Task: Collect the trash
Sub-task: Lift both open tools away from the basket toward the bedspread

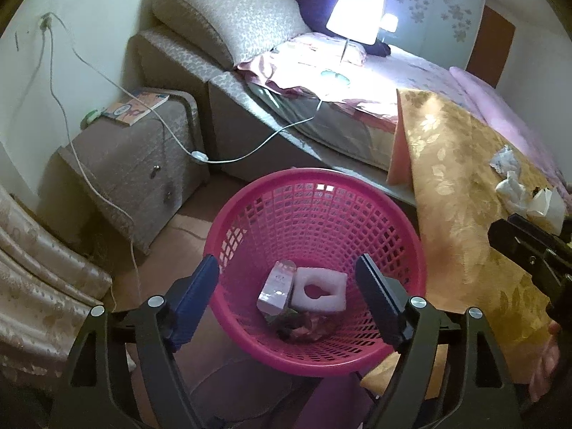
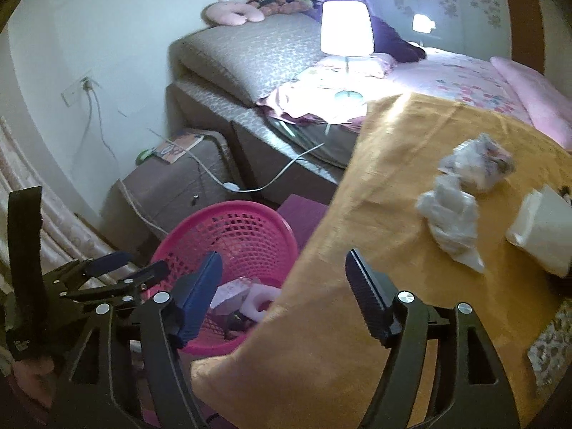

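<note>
My left gripper (image 1: 286, 261) hangs open over a pink mesh basket (image 1: 314, 175) on the floor, with nothing between its fingers. In the basket lie a small pale box (image 1: 275, 286), a white foam piece (image 1: 318, 289) and dark scraps. My right gripper (image 2: 282, 257) is open and empty over the edge of an orange cloth (image 2: 357, 321) on the bed. On that cloth, ahead and to the right, lie a crumpled wrapper (image 2: 479, 164), a crumpled white tissue (image 2: 450, 225) and a white cup-like container (image 2: 543, 232). The left gripper (image 2: 143, 264) also shows beside the basket (image 2: 228, 211).
A lit lamp (image 1: 355, 14) stands on the bed, and its white cable (image 1: 250, 153) runs past the basket to a wall socket. A brown bedside cabinet (image 1: 136, 164) with a book (image 1: 137, 107) on it is at the left. Curtain folds (image 1: 39, 286) hang at the lower left.
</note>
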`<act>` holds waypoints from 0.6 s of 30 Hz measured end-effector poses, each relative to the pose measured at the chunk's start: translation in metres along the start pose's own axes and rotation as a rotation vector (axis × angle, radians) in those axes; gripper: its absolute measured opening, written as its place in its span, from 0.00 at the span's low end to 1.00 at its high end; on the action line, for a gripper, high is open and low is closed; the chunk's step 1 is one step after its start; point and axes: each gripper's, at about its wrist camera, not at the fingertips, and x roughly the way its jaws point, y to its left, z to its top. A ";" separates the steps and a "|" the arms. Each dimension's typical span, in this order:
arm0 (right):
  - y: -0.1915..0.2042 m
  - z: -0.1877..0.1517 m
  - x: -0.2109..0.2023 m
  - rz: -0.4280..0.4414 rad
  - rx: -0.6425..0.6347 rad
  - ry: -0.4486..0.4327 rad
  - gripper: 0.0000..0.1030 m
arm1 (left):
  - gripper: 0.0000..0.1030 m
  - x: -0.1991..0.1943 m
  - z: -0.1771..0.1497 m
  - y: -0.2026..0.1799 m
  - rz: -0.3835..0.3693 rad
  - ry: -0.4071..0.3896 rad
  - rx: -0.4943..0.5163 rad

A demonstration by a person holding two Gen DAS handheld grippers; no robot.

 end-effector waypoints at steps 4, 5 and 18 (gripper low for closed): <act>-0.015 -0.006 -0.012 -0.036 0.028 -0.019 0.68 | 0.75 -0.003 -0.002 -0.010 -0.015 -0.013 0.029; -0.019 -0.008 -0.016 -0.045 0.036 -0.025 0.68 | 0.76 -0.004 -0.003 -0.013 -0.019 -0.016 0.039; -0.096 -0.045 -0.087 -0.245 0.184 -0.132 0.72 | 0.76 -0.011 -0.009 -0.044 -0.070 -0.030 0.121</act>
